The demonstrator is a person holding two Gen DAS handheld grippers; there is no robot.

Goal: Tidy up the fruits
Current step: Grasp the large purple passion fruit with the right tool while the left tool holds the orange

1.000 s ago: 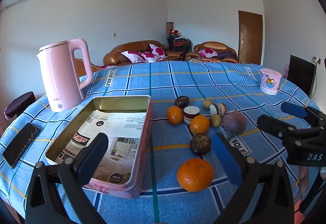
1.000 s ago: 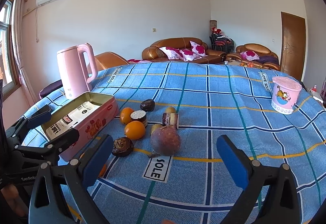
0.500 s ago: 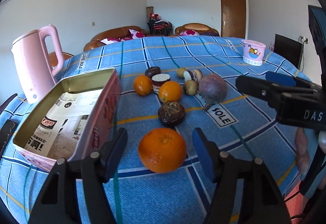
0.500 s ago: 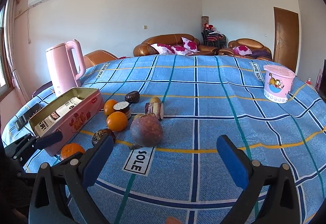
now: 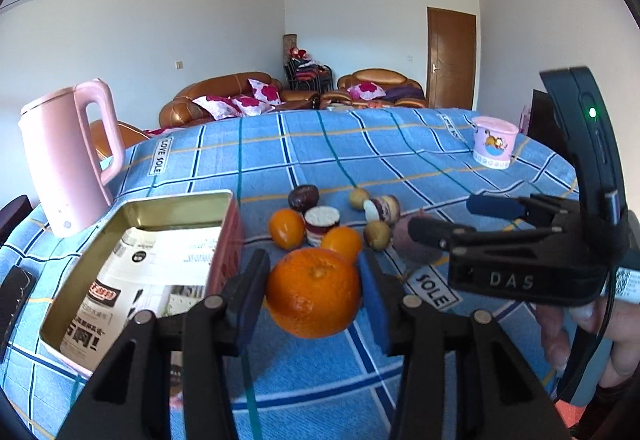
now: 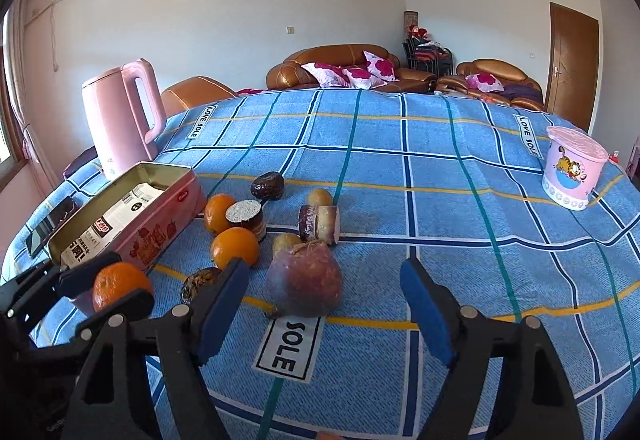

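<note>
My left gripper is shut on a large orange and holds it above the blue checked cloth, just right of the open pink tin. The same orange shows in the right wrist view beside the tin. My right gripper is open, its blue pads on either side of a big purple-red fruit that sits on the cloth. Two smaller oranges, dark passion fruits, cut halves and small kiwis lie in a cluster behind.
A pink kettle stands behind the tin at far left. A pink lidded cup stands at far right. A phone lies at the left table edge. Sofas stand beyond the table.
My left gripper closed on the large orange and lifted it off the cloth. My right gripper moved in around the purple-red fruit, still open.
</note>
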